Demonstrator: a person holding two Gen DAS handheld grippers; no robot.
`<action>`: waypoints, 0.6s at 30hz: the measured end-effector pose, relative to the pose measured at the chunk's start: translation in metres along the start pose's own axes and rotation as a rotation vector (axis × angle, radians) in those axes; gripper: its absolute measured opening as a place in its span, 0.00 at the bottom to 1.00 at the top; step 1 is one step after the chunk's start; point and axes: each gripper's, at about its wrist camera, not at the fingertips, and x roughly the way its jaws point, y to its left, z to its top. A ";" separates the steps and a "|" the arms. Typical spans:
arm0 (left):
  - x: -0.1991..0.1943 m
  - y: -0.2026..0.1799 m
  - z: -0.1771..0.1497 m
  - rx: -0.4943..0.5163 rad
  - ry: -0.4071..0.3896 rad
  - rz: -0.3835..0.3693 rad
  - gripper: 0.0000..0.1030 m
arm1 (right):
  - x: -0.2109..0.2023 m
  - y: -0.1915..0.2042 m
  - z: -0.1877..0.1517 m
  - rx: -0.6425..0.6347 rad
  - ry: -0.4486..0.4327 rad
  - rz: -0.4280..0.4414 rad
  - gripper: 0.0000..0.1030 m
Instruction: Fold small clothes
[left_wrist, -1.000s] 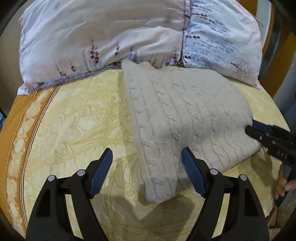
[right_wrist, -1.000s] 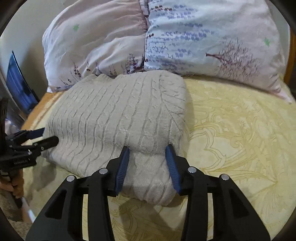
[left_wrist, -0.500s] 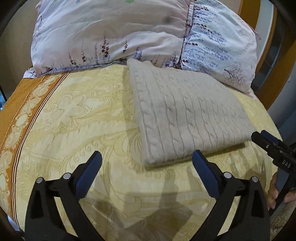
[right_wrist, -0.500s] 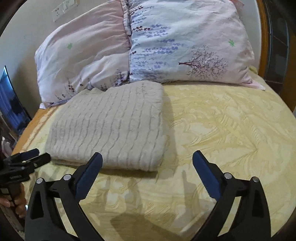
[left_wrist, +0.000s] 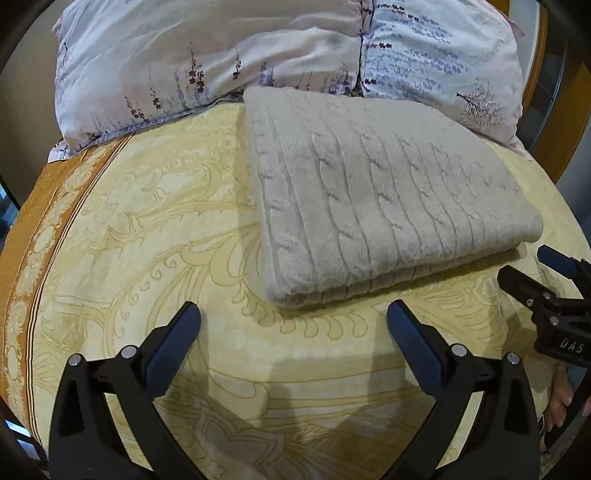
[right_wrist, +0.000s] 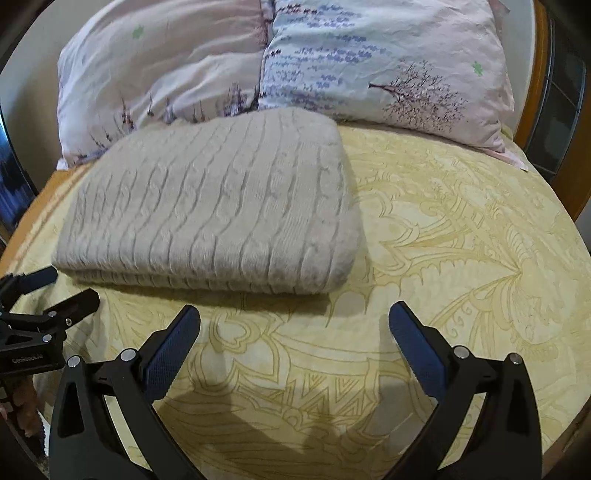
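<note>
**Clerk:** Left wrist view, item one: sweater (left_wrist: 384, 199), grey cable knit, folded into a thick rectangle, lying flat on the bedspread (left_wrist: 147, 229). Far edge touching the pillows (left_wrist: 229, 48).

**Checker:** Bedspread details?

**Clerk:** Yellow, pale scroll pattern, orange border along the left side. Two pillows, floral print, side by side at the head of the bed.

**Checker:** Item two, left gripper (left_wrist: 293, 325)?

**Clerk:** Fingers spread wide, nothing between the blue pads but bedspread. It hangs just short of the sweater's near corner, not touching it.

**Checker:** Anything else in that view?

**Clerk:** Right gripper (left_wrist: 543, 271) at the right edge, black with blue pads, near the sweater's right corner, apart from it. Part of a hand (left_wrist: 563, 402) below it.

**Checker:** Right wrist view?

**Clerk:** Same sweater (right_wrist: 214, 206), now upper left, folded edge facing the camera, layers stacked evenly. Pillows (right_wrist: 369, 62) behind it. Right gripper (right_wrist: 294, 325) released, fingers wide apart, only bedspread (right_wrist: 461, 229) between them, just short of the sweater's near right corner.

**Checker:** And the other one?

**Clerk:** Left gripper (right_wrist: 62, 286) at the left edge, fingers parted, empty, beside the sweater's left corner without touching.
</note>
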 end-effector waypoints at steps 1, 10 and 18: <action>0.001 -0.001 0.000 0.002 0.000 0.004 0.98 | 0.001 0.000 -0.001 -0.001 0.006 -0.003 0.99; 0.001 -0.003 -0.002 0.014 -0.022 0.014 0.98 | 0.005 0.002 -0.002 -0.012 0.021 -0.025 0.99; 0.001 -0.003 -0.004 0.014 -0.030 0.009 0.98 | 0.005 0.002 -0.002 -0.013 0.017 -0.024 0.99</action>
